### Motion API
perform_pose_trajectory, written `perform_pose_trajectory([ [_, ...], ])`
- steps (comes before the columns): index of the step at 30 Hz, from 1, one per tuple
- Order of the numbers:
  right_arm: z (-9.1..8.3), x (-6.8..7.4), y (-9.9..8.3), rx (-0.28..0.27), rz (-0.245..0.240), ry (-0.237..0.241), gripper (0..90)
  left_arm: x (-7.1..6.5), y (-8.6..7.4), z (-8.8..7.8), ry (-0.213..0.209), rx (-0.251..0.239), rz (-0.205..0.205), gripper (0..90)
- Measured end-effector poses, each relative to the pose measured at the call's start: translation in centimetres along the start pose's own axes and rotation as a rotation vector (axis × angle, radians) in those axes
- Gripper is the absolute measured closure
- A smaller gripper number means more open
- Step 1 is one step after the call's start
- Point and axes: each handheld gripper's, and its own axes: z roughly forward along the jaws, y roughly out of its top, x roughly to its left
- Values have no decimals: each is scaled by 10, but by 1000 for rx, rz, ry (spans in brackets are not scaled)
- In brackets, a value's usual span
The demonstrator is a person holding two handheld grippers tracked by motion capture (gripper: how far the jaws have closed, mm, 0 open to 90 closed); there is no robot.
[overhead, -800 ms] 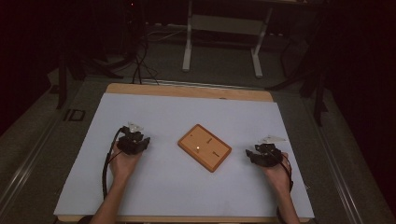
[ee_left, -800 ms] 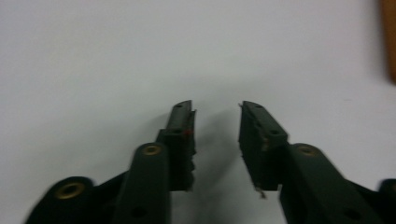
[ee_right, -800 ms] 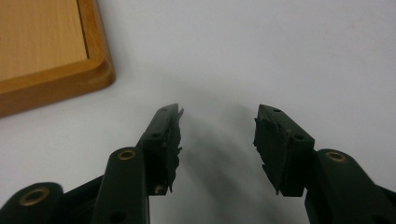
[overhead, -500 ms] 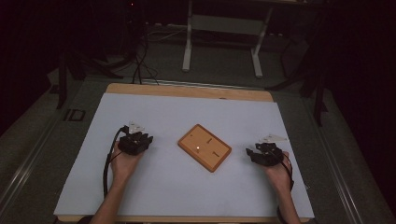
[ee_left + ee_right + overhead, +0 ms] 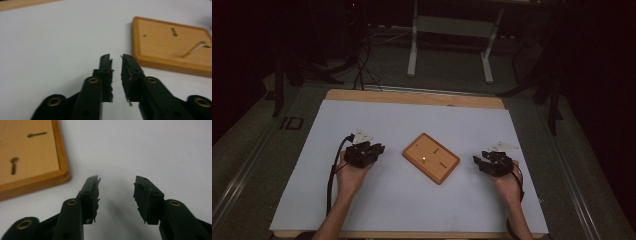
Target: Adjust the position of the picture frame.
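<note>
The tabletop (image 5: 377, 120), covered by a pale sheet with a strip of bare wood along its far edge, takes up the middle and lower part of the high view. A dark floor with cables and the legs of a white stand lies across the top of the frame.

Near the centre of the tabletop lies a flat wooden board (image 5: 431, 157), turned at an angle so that one corner points to the lower right of the frame. It has a few small slots cut into its face, and a small bright spot shows near its middle.

The left gripper (image 5: 365, 153) sits at centre left of the high view, held in a hand that enters from the bottom edge, just beside the board's left corner but apart from it. In the left gripper view the board (image 5: 172, 46) fills the upper right, and the fingers (image 5: 105, 70) are drawn nearly together with only a thin slit between them and nothing in it; their tips end short of the board's near edge.

The right gripper (image 5: 493, 163) sits at centre right, a little apart from the board's right corner. In the right gripper view the board (image 5: 30, 160) lies at upper left, and the fingers (image 5: 91, 192) stand spread and released over the bare sheet, with nothing between them.
</note>
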Motion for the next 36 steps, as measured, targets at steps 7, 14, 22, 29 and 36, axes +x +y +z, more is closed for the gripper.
perform_pose_trajectory([
  [7,4,5,2,1,-12,6,563,-17,4,7,-62,12,37,900],
  [14,8,8,4,-14,-4,24,581,-37,6,17,-117,13,86,893],
  [22,12,15,9,-30,-12,49,873,-49,6,22,-157,3,109,814],
  [29,15,18,12,-37,-8,63,900,-62,6,29,-192,9,127,751],
  [36,31,25,14,-10,-16,86,900,-84,10,47,-218,27,162,650],
])
